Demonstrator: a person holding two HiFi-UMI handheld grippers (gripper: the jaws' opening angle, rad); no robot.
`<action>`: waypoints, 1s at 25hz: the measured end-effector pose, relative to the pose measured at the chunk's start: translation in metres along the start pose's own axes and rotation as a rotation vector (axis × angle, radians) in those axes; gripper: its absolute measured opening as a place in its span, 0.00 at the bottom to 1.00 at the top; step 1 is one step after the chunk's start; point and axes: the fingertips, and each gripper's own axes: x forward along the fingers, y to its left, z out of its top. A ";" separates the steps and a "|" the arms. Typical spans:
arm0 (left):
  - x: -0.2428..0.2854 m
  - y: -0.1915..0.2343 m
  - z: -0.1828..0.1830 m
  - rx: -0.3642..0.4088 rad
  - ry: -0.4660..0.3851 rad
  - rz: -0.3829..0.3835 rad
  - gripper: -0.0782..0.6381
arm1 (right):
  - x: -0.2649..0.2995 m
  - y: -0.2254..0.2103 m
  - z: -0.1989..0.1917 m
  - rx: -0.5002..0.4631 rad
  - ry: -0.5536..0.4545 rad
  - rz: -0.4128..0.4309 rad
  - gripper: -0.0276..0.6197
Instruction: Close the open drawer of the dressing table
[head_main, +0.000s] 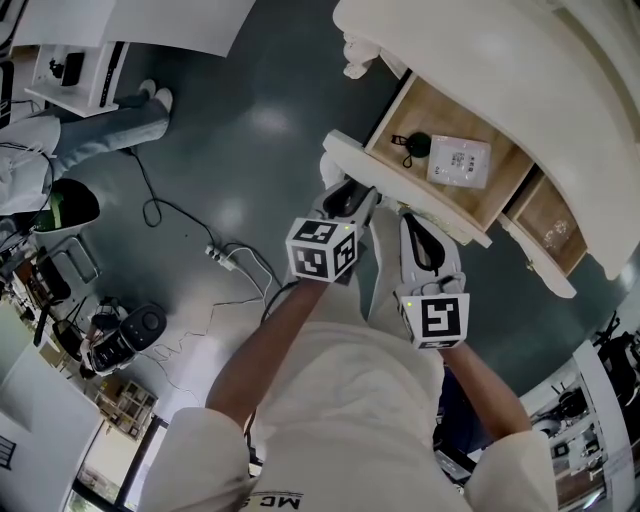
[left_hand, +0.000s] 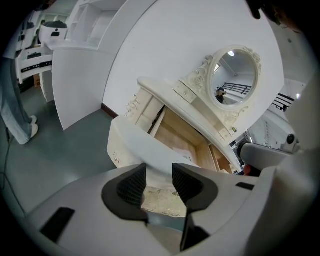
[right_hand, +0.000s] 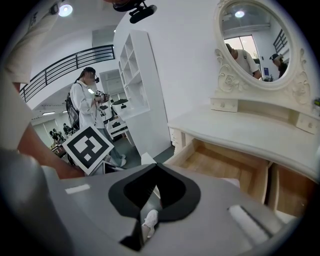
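The cream dressing table (head_main: 520, 70) stands at the upper right of the head view. Its wide drawer (head_main: 455, 165) is pulled out, with a black item (head_main: 415, 145) and a white box (head_main: 460, 162) inside. My left gripper (head_main: 347, 197) is open, its tips at the left end of the drawer front (head_main: 375, 175). In the left gripper view the jaws (left_hand: 159, 182) stand apart and the drawer front (left_hand: 142, 145) lies just beyond them, with nothing pressed by the pads. My right gripper (head_main: 415, 222) is shut just short of the drawer front. In the right gripper view its jaws (right_hand: 156, 170) meet, with the open drawer (right_hand: 220, 165) ahead.
A second, smaller drawer (head_main: 550, 215) to the right is also pulled out. An oval mirror (left_hand: 235, 75) tops the table. Cables and a power strip (head_main: 225, 255) lie on the dark floor at the left. A person (right_hand: 85, 110) stands by white shelves (right_hand: 137, 75).
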 end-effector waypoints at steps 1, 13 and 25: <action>0.000 0.000 0.000 0.004 0.001 -0.001 0.32 | 0.000 0.001 0.000 0.007 0.000 0.000 0.05; 0.022 -0.007 0.023 0.042 0.003 -0.018 0.32 | 0.010 -0.019 0.007 0.005 -0.001 -0.011 0.05; 0.043 -0.015 0.046 0.115 0.009 -0.044 0.32 | 0.016 -0.037 0.014 0.024 -0.006 -0.048 0.05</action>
